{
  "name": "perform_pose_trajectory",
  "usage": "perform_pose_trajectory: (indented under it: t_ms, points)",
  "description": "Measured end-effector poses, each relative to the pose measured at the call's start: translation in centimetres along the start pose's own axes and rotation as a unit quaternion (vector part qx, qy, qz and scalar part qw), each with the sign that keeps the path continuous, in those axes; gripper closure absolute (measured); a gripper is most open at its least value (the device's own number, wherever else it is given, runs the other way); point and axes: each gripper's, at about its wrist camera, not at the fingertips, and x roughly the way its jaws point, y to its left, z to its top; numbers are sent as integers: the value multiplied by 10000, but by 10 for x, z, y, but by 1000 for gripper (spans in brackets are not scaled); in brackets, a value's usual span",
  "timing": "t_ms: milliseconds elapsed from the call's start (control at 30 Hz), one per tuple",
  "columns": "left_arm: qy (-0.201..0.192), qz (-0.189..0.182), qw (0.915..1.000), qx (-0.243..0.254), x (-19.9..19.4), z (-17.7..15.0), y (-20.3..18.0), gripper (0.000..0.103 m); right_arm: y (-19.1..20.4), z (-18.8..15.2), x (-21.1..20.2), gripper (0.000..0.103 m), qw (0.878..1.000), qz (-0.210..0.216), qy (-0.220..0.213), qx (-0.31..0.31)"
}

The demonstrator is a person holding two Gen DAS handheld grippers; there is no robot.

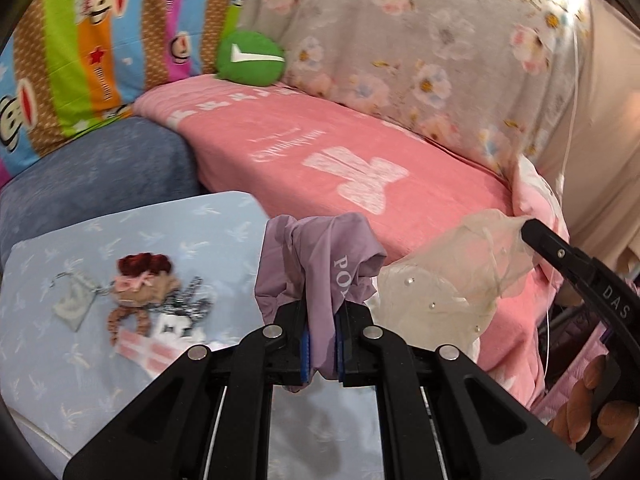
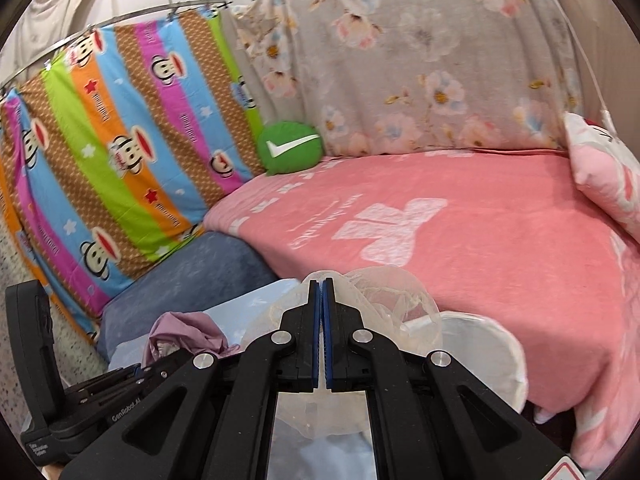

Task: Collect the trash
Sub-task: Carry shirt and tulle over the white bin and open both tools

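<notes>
Clamping purple bag (image 1: 320, 276), left gripper (image 1: 322, 344) fingers; right gripper (image 2: 322, 320) fingers pinch clear bag (image 2: 376, 296).

A doll (image 1: 142, 300) and small pouch (image 1: 74, 300) lie on the sheet-covered table (image 1: 60, 372); the bed (image 1: 360, 168) stands behind it; a round cushion (image 1: 250, 58) sits at the bed's far corner, against hanging sheets (image 1: 100, 40).

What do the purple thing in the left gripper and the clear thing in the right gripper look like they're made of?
The purple bag, clamped in the left gripper, looks like thin matte plastic film: it crumples into soft folds and carries white printed letters. It could be light fabric. The clear bag, pinched by the right gripper, looks like thin translucent plastic film, glossy and wrinkled, with the pink blanket showing through it.
</notes>
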Motion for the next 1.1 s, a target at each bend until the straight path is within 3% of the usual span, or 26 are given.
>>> perform_pose_trajectory:
  t_ms: [300,633,667,733,800,900,1100]
  points:
    - [332,-372,9961,728,36,-8,-71,94,-74,-5,-6,102,9981,-459,50,404]
    - [759,-576,9900,1045,69,-19,-106,89,-101,-14,8,101,9963,-578,239,582]
    - [780,-556,9899,1042,71,-20,-107,85,-101,-15,11,101,9964,-569,267,572]
    - [775,-509,9909,978,72,-22,-106,54,-100,-15,15,100,9964,-564,308,544]
    - [611,-388,9935,879,69,-21,-103,35,-98,-15,18,95,9966,-561,309,513]
    - [507,-272,9947,852,66,-19,-99,31,-93,-16,21,95,9970,-534,321,467]
    - [541,-135,9964,638,69,-15,-85,31,-81,-20,24,73,9973,-499,360,393]
